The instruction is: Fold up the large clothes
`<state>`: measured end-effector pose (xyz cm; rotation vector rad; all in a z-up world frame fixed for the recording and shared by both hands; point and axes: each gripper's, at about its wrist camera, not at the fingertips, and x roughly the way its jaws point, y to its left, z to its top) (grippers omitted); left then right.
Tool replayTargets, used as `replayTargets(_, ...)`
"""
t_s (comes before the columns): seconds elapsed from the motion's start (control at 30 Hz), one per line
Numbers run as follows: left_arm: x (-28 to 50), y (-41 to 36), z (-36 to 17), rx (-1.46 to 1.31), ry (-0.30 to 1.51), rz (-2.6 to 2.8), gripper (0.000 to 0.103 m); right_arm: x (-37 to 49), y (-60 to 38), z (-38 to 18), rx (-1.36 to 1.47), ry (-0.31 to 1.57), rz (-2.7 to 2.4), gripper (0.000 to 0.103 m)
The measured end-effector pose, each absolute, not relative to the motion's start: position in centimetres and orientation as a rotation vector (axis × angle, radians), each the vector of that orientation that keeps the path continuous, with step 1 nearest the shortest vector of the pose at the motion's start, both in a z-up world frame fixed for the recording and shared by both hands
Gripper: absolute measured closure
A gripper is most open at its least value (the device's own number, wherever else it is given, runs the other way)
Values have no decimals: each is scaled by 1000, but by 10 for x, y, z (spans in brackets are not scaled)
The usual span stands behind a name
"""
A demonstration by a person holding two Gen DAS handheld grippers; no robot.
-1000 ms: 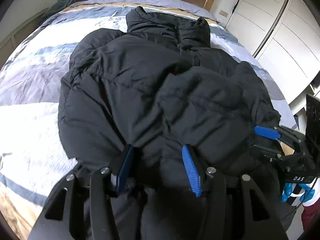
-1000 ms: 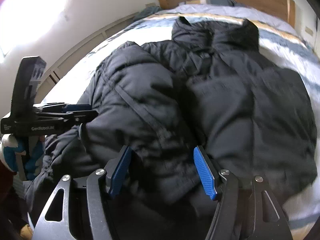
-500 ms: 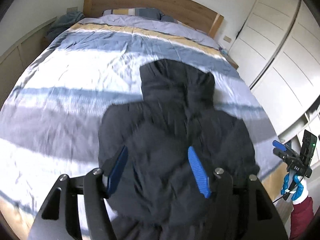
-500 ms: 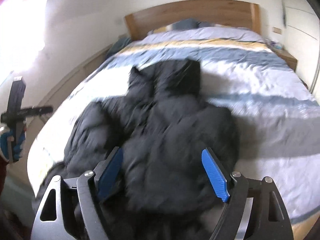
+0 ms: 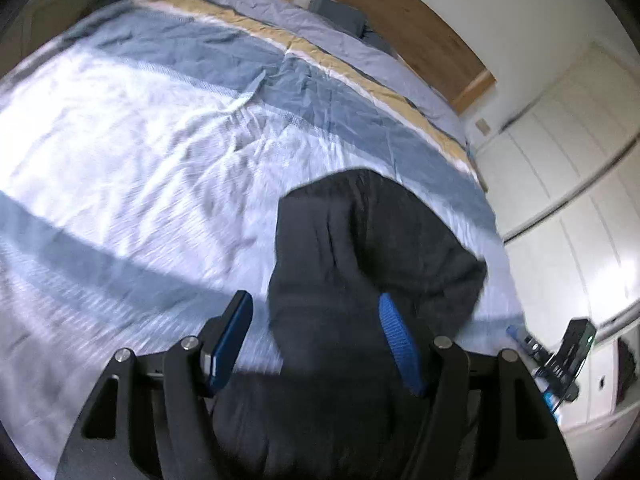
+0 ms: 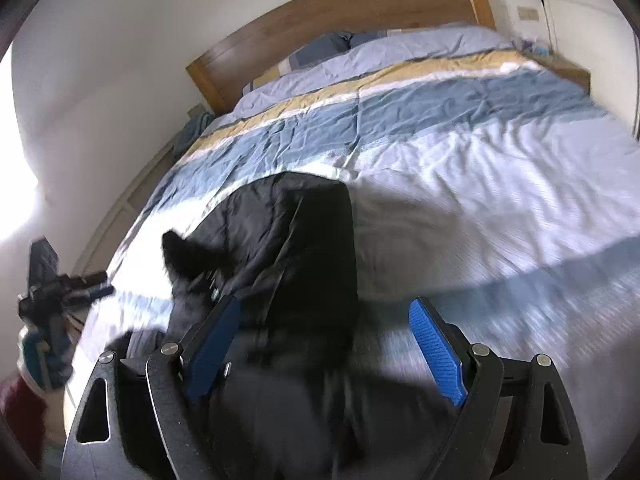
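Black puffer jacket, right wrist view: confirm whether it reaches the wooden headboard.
No, the black puffer jacket ends partway up the striped bedcover, and bands of cover lie between it and the wooden headboard.

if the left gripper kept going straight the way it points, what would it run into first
Most likely the black puffer jacket, which lies on the striped duvet straight ahead of the left gripper and partly between its open jaws. The blur leaves depth uncertain.

The black jacket (image 5: 360,280) runs off the bottom edge behind the left tongs (image 5: 316,344), so its lower part is hidden. Motion blur smears the bed (image 6: 500,184) nearest the right tongs (image 6: 324,352) — the weave cannot be read. The other tongs at the left edge are a blurred dark shape — jaws unreadable there.
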<state>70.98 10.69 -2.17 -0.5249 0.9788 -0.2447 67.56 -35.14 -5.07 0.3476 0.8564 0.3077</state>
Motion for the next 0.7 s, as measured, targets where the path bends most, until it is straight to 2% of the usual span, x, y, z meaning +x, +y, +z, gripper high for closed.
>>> replayTargets(0.17,759,100,-75,-645,946,-294,39,737,-351,-89,493,835,341,16)
replayTargets(0.43,802,89,-118,-723,973,-354,39,794,-319,-119,461,861,390,17)
replayTargets(0.47,806,87,-121,-719,989,-341,39,799,-316,-122,450,869,387,23)
replayTargets(0.5,811,85,-124,-712,1011,-320,39,804,-315,-124,444,874,384,39)
replayTargets(0.6,814,78,-122,-678,1019,-278,41,812,-299,-125,370,906,386,72)
replayTargets(0.63,812,74,-119,-643,1015,-268,49,810,-294,-122,338,909,389,77)
replayTargets(0.67,810,69,-115,-611,1011,-272,65,808,-287,-117,295,912,384,80)
replayTargets(0.7,808,66,-111,-598,1010,-278,72,804,-284,-112,272,911,385,83)
